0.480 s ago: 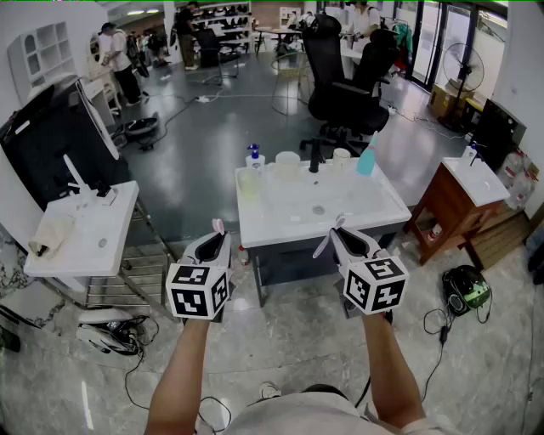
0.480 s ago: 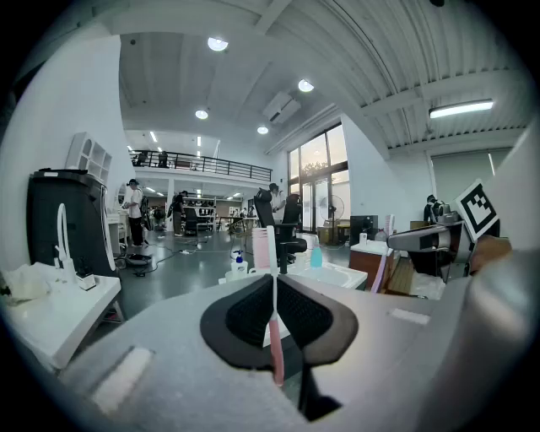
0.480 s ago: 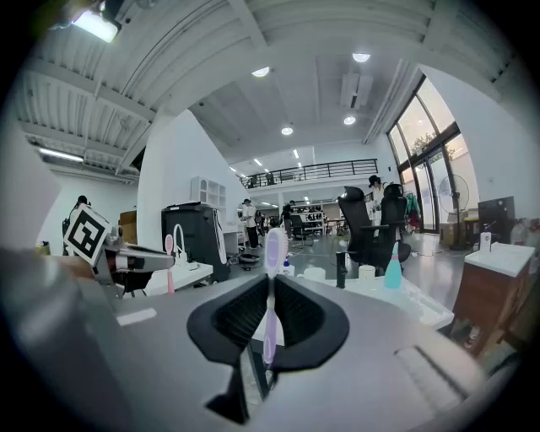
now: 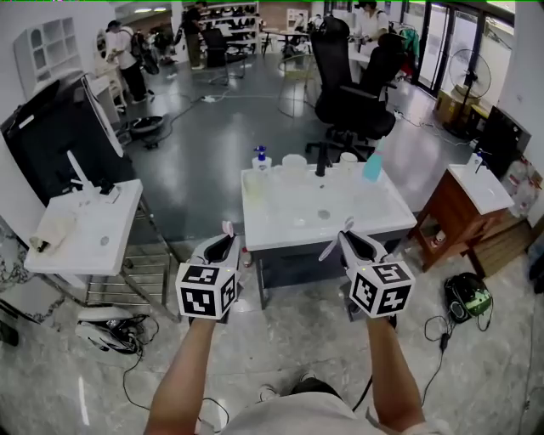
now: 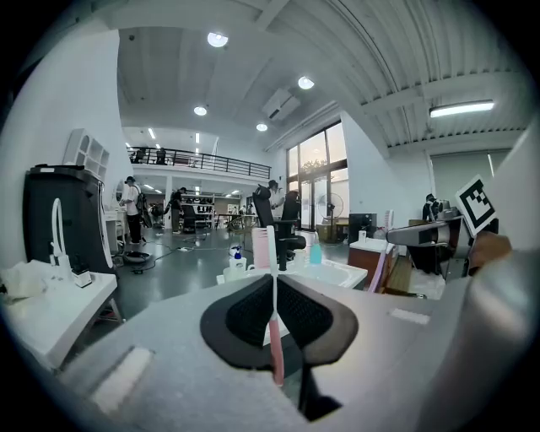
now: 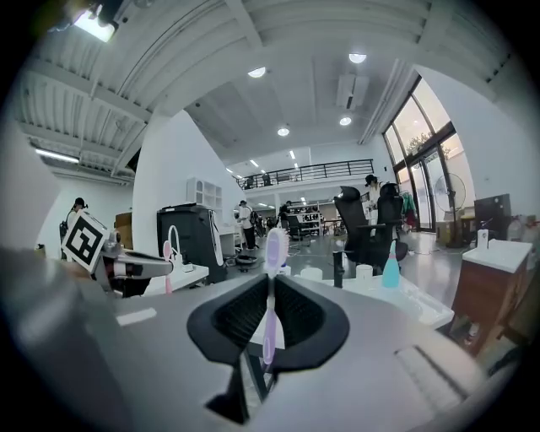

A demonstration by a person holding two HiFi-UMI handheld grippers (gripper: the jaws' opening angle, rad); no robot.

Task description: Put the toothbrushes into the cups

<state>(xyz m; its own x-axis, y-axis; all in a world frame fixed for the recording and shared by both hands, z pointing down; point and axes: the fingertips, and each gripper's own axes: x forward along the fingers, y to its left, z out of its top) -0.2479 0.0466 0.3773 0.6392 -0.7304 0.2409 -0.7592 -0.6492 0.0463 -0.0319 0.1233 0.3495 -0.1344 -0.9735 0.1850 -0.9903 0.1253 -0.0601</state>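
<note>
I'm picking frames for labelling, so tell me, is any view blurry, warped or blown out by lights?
Head view: sharp, evenly lit, straight lines bowed toward the edges. Left gripper view: heavy fisheye with black corners, pink toothbrush slightly soft up close. Right gripper view: same warp, purple toothbrush soft, ceiling lamp at top left blown out.

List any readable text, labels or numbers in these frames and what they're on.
None readable.
Cubes on the left gripper and right gripper: black-and-white square markers only, no letters or digits.
Print on the pump bottle and teal bottle: too small to read.
</note>
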